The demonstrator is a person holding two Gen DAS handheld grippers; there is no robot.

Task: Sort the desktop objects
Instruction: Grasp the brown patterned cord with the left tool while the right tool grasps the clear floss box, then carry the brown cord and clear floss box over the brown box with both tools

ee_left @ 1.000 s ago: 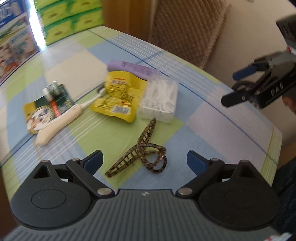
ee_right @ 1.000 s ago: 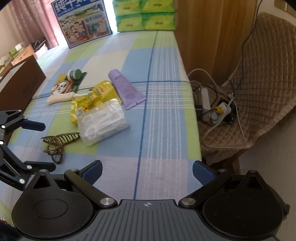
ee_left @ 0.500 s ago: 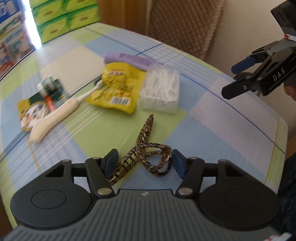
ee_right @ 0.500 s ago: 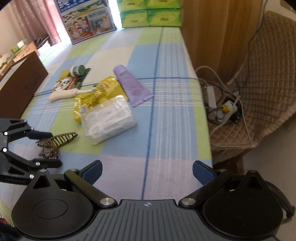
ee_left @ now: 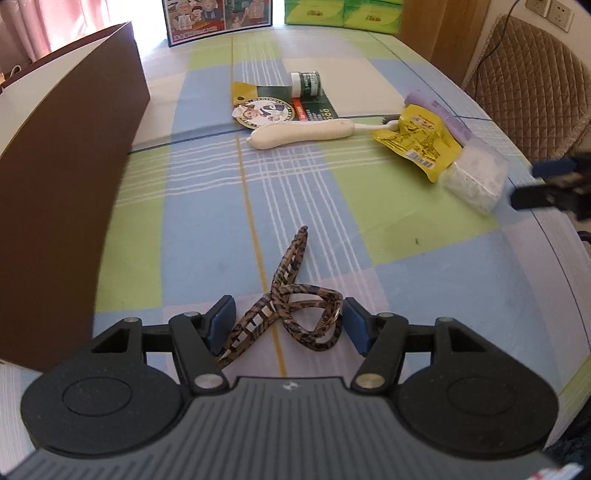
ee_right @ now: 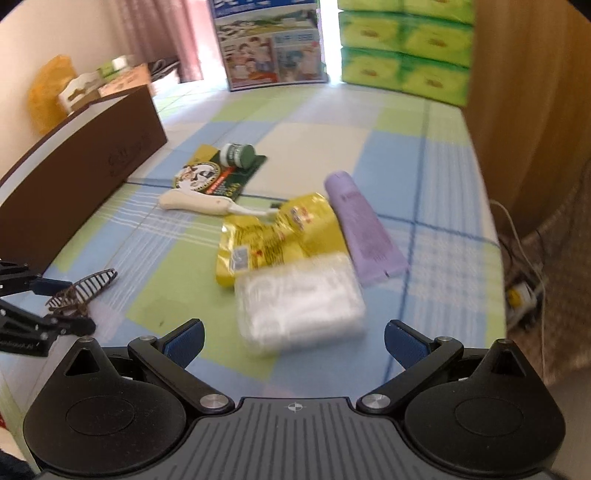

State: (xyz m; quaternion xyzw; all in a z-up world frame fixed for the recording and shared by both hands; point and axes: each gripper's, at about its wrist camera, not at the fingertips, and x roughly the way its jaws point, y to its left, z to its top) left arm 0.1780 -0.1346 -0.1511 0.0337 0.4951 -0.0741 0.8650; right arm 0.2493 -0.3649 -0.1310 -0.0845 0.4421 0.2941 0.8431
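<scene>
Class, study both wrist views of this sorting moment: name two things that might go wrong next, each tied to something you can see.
1. The left gripper pinches the hair claw only across its looped handle end; the long toothed part sticks out ahead, so it may twist or slip when lifted.
2. The right gripper, open, nears the clear floss-pick box, which touches the yellow packet and purple tube; closing may nudge them.

Checked blue-green tablecloth [ee_left: 424, 295], quilted brown chair [ee_left: 532, 85] beside it, pink curtains [ee_right: 155, 33], bright backlight.
</scene>
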